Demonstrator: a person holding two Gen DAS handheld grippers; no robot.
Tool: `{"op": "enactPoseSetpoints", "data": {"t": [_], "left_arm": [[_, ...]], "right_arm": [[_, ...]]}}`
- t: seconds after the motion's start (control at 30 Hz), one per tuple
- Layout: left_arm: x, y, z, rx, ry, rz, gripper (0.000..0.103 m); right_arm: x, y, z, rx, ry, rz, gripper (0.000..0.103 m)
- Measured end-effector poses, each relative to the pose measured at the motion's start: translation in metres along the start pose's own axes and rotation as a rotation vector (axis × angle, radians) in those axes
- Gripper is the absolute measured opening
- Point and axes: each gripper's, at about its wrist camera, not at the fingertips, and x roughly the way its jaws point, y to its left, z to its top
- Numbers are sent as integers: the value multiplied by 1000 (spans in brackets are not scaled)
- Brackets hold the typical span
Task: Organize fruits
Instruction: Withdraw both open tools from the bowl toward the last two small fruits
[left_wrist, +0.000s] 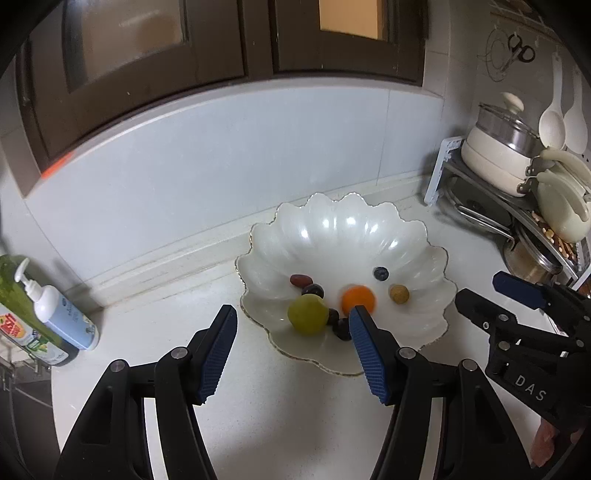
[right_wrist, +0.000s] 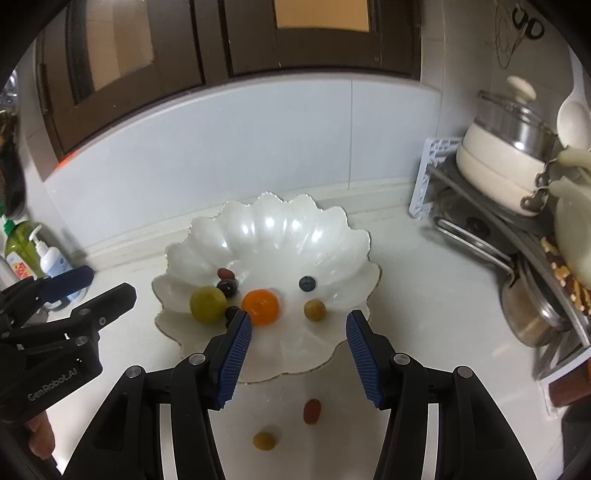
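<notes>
A white scalloped bowl (left_wrist: 369, 229) (right_wrist: 236, 225) on the counter holds an orange fruit (left_wrist: 357, 299) (right_wrist: 260, 306), a green fruit (left_wrist: 307, 314) (right_wrist: 207, 305), a small tan fruit (left_wrist: 399, 293) (right_wrist: 314, 310), a blueberry (left_wrist: 381, 273) (right_wrist: 307, 283), a red date (left_wrist: 299, 280) (right_wrist: 226, 273) and dark grapes (left_wrist: 312, 290) (right_wrist: 227, 288). My left gripper (left_wrist: 293, 328) is open and empty at the bowl's near left rim. My right gripper (right_wrist: 299, 334) is open and empty over the bowl's near rim. On the counter below it lie a red date (right_wrist: 312, 411) and a tan fruit (right_wrist: 263, 440).
A rack with a white pot (left_wrist: 498, 155) (right_wrist: 502, 162), pans and ladles stands at the right. Soap bottles (left_wrist: 55, 317) (right_wrist: 33, 254) stand at the left by the wall. A tiled backsplash and dark window frame are behind the bowl.
</notes>
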Motion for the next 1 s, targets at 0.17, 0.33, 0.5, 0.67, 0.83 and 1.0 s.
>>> {"op": "enactPoseSetpoints", "data": {"t": [0.17, 0.33, 0.5, 0.67, 0.83, 1.0], "left_arm": [[-17, -1, -6, -8, -27, -14, 62], [-35, -8, -13, -1, -53, -23, 62], [-52, -11, -21, -18, -74, -36, 62], [-67, -19, -30, 3, -116, -14, 62], [-78, -24, -40, 4, -140, -5, 62], [-87, -31, -49, 13, -164, 10, 62]], "right_arm": [[-20, -2, -4, -6, -44, 4, 55], [-37, -5, -11, -6, -68, 25, 55], [-55, -5, -20, -3, -94, 45, 55], [-68, -3, -28, -6, -116, 67, 55], [-75, -7, -36, -1, -121, 86, 55], [-82, -11, -43, 0, -130, 93, 55]]}}
